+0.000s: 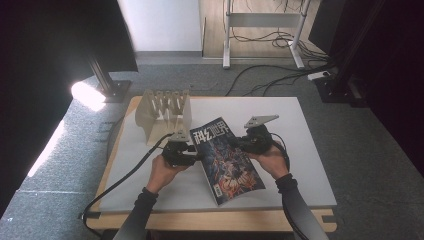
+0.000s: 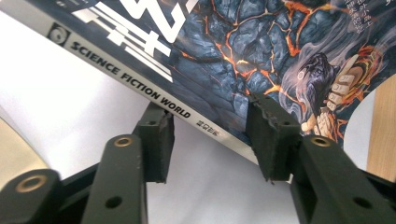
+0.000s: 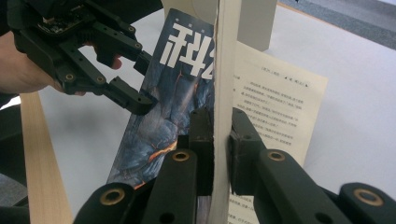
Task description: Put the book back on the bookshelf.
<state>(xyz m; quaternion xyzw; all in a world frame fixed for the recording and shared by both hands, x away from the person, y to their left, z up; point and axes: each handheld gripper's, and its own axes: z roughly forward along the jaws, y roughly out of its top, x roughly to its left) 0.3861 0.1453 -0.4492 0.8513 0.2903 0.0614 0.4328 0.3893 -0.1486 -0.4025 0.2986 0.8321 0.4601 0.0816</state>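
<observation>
A magazine [image 1: 227,160] with a dark lava-patterned cover lies tilted over the white table, held up between both grippers. In the right gripper view my right gripper [image 3: 218,126] is shut on the magazine's [image 3: 168,107] stacked page edge, with an inner text page [image 3: 275,107] fanned out to the right. My left gripper [image 1: 197,152] sits at the spine side. In its own view the jaws [image 2: 210,126] straddle the spine, printed SCIENCE FICTION WORLD, and the cover [image 2: 233,46], with a gap showing beside the pads. The left gripper [image 3: 142,81] also shows across the cover from the right one.
A pale wooden slotted rack [image 1: 165,112] stands at the table's back left, just behind the left hand. The white tabletop [image 1: 300,150] has a wooden front edge [image 1: 215,220]. A black cable [image 1: 125,175] trails off the left side.
</observation>
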